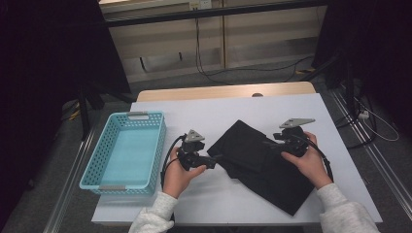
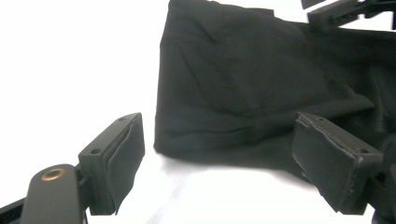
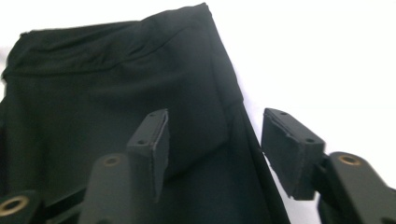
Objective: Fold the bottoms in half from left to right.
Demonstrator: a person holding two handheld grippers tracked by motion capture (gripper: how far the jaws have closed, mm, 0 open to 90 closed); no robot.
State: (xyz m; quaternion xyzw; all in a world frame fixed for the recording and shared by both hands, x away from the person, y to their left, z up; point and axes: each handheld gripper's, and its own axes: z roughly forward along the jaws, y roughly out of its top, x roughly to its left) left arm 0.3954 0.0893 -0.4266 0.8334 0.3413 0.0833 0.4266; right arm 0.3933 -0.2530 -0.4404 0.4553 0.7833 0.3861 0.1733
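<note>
Both tools are hovering unclamped: I'm holding left tool [image 1: 213,161] wide at the black cloth's [image 1: 257,162] edge, right tool [image 1: 267,144] narrower over it, white counter [image 1: 214,116] beneath.

The high view is dim and soft, its corners sinking to black. In both gripper views the white-covered counter [image 2: 70,60] blows out to glare, while the folded black cloth [image 3: 116,93] keeps faint creases; near jaws look slightly blurred.
</note>
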